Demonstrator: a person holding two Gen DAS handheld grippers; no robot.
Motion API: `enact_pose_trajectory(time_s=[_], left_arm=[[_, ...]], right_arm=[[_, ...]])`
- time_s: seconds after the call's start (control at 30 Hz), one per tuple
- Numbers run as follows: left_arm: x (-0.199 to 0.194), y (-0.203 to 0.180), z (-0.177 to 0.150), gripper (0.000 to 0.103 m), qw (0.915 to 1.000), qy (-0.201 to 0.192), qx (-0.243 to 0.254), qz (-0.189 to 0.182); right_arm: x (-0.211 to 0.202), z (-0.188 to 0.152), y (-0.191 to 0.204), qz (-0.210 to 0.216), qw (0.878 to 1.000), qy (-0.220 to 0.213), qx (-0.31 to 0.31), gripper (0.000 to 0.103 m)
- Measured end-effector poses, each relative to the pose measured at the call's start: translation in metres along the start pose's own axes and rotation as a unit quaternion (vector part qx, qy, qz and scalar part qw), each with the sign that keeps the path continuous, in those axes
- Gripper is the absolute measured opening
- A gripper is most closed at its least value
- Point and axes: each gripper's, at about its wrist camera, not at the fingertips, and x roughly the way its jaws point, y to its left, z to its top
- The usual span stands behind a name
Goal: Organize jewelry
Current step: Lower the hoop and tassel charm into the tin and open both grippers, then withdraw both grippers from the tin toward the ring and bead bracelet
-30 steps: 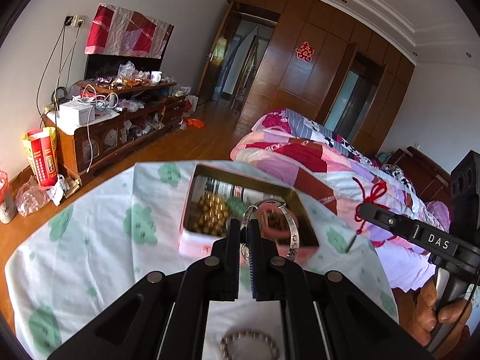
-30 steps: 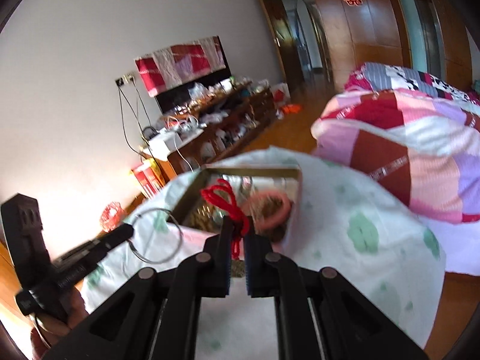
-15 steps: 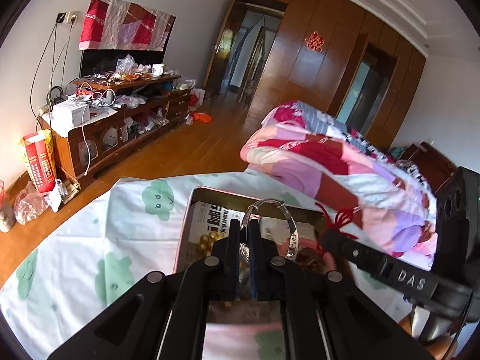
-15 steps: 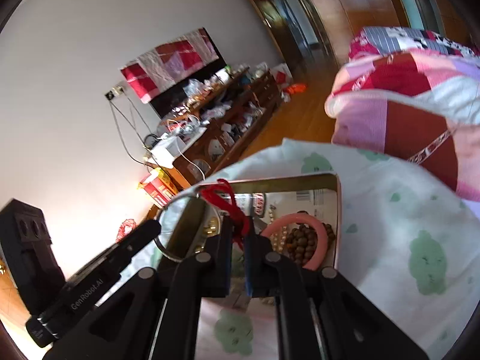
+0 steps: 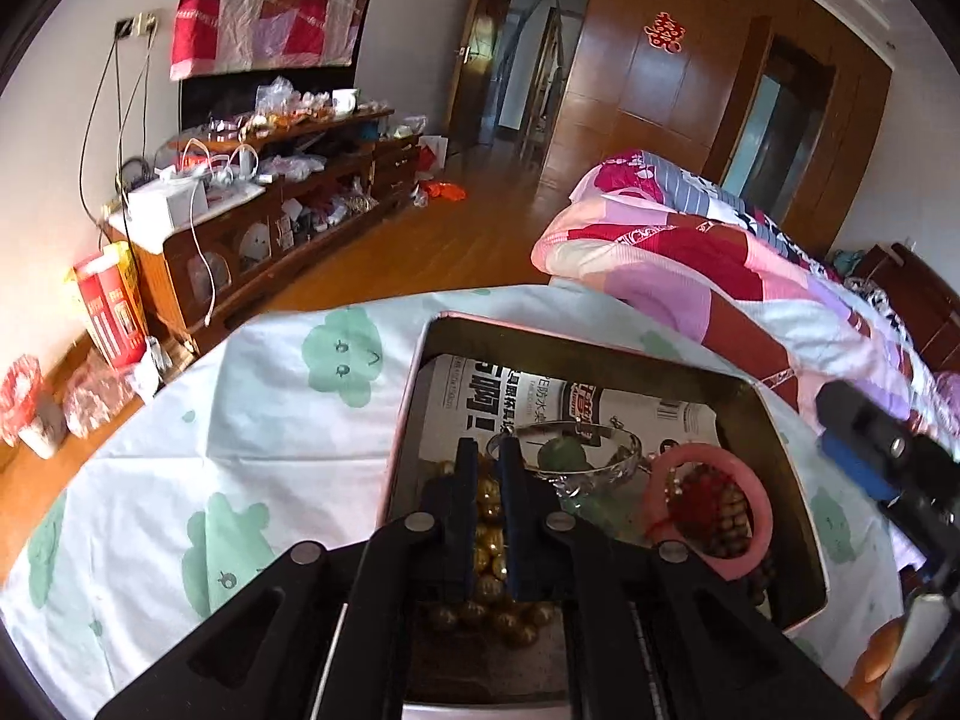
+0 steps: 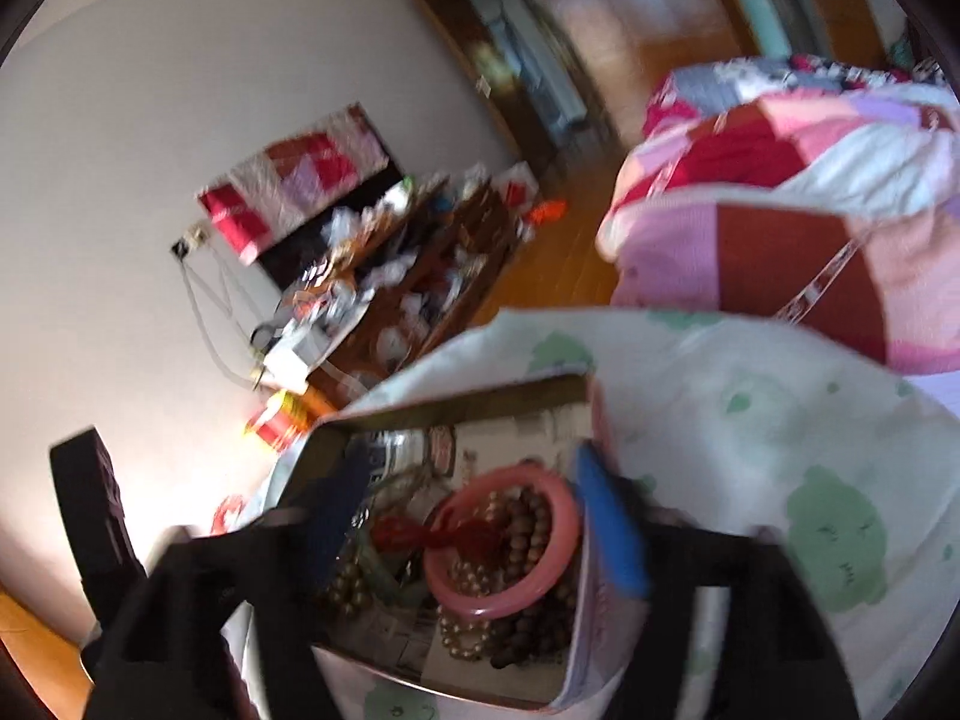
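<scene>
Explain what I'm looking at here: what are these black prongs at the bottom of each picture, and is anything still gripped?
No robot: a person holds a two-finger gripper in each hand, each carrying a fisheye camera looking along its fingers. In the left view, the left gripper is just opening over a pink tin box; the silver bangle lies in the box beside its tips. In the blurry right view, the right gripper is opening wide, nothing between its fingers; the red cord lies across a pink bangle and beads. The box sits on a green-patterned cloth.
</scene>
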Motion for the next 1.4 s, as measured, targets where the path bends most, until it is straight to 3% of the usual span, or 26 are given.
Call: enact_pose_trajectory(time_s=[0.03, 0.1, 0.2, 0.37, 0.93, 1.27, 1.4], left_arm=[[-0.002, -0.002, 0.000, 0.016, 1.0000, -0.006, 0.005, 0.003], [-0.006, -0.003, 0.001, 0.044, 0.9998, -0.016, 0.007, 0.006], [-0.017, 0.000, 0.003, 0.055, 0.9994, -0.033, 0.000, -0.008], [-0.045, 0.004, 0.001, 0.057, 0.9983, -0.057, -0.006, -0.007], [-0.118, 0.034, -0.065, 0.057, 0.9989, -0.034, -0.031, 0.000], [-0.138, 0.034, -0.103, 0.057, 0.9999, -0.009, -0.012, 0.004], [-0.147, 0.031, -0.122, 0.057, 0.9996, 0.010, 0.005, -0.024]], right_arm=[[-0.005, 0.001, 0.002, -0.016, 1.000, -0.011, -0.008, 0.079], [-0.009, 0.001, 0.004, -0.039, 0.999, -0.024, -0.019, 0.079], [-0.014, -0.001, 0.004, -0.048, 0.998, -0.022, -0.015, 0.079], [-0.032, -0.013, 0.005, -0.068, 0.997, -0.018, -0.022, 0.079], [-0.079, -0.079, 0.019, -0.077, 0.993, 0.049, -0.074, 0.078], [-0.097, -0.108, 0.032, -0.064, 0.989, 0.078, -0.109, 0.073], [-0.099, -0.119, 0.034, -0.064, 0.987, 0.089, -0.119, 0.073]])
